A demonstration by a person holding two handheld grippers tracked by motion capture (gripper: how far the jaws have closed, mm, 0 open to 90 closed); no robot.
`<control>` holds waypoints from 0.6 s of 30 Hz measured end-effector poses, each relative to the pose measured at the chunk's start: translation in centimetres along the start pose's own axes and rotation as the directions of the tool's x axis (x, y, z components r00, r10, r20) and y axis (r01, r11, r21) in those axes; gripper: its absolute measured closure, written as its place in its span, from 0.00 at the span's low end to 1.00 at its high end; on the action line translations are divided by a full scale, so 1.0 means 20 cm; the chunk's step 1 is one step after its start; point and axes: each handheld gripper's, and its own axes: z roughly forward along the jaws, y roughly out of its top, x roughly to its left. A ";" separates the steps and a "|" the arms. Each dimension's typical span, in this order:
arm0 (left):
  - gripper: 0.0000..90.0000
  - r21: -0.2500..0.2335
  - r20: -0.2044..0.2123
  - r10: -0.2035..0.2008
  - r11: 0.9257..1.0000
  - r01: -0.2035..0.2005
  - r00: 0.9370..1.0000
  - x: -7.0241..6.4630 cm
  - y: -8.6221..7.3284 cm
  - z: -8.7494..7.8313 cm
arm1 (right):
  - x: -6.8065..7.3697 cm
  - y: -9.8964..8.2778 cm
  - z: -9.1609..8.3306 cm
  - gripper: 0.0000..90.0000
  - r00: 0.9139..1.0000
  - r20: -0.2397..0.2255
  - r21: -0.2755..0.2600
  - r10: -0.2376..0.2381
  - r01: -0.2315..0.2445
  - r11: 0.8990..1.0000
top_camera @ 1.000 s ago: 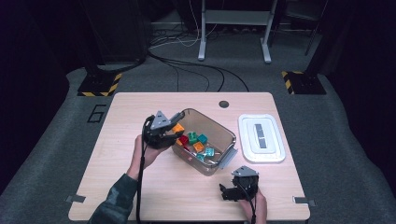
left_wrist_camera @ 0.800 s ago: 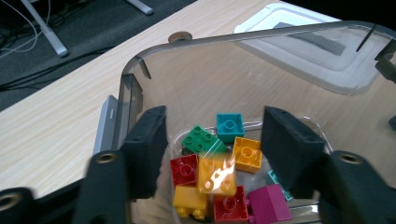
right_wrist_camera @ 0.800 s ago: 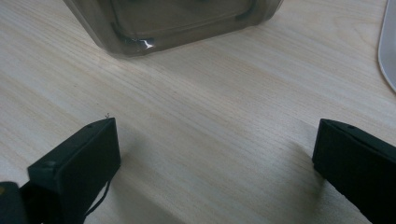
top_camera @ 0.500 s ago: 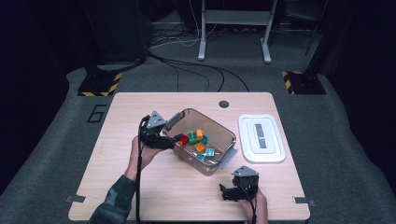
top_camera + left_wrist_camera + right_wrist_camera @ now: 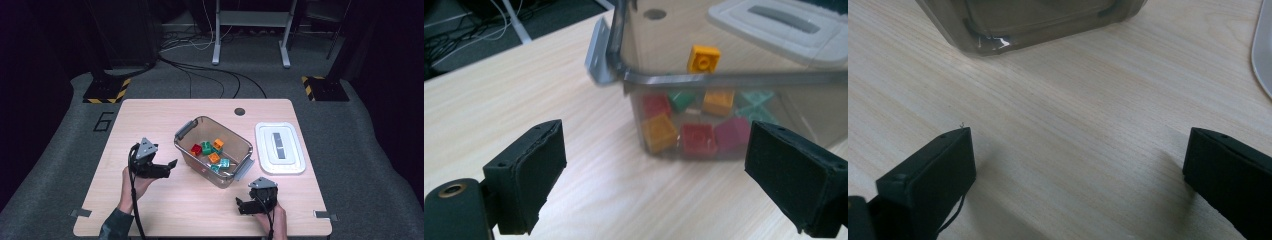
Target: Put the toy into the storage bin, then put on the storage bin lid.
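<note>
A: Bricks [image 5: 210,149] lie loose in the clear box [image 5: 186,150] at mid-table [image 5: 150,210]; from above, our left tool [image 5: 172,164] sits just beside the box's near-left wall, and its jaws have just been opening with nothing between them.

B: Along our left tool [image 5: 654,170] we see red, yellow and green bricks through the wall. They're small, hard and light, we'd guess; pinch one across its flat sides.

A: Our right tool [image 5: 1078,175] stands spread wide over bare table, box corner [image 5: 993,40] ahead.

B: The box looks stiff but slick; we'd take it by the rim or a clip.
</note>
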 end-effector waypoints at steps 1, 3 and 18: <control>0.10 0.003 -0.005 -0.008 1.000 0.008 1.000 0.00 -0.03 0.00 | 0.00 0.00 0.00 0.00 1.000 -0.006 0.000 0.009 -0.009 1.000; 0.10 0.015 -0.012 -0.024 1.000 0.024 1.000 0.01 -0.08 -0.01 | -0.02 0.00 -0.01 0.00 1.000 -0.005 -0.009 0.004 -0.004 1.000; 0.02 0.156 -0.088 -0.106 0.981 0.118 0.991 0.05 -0.45 0.05 | -0.26 0.08 -0.11 0.00 0.996 0.066 -0.097 0.060 -0.053 0.994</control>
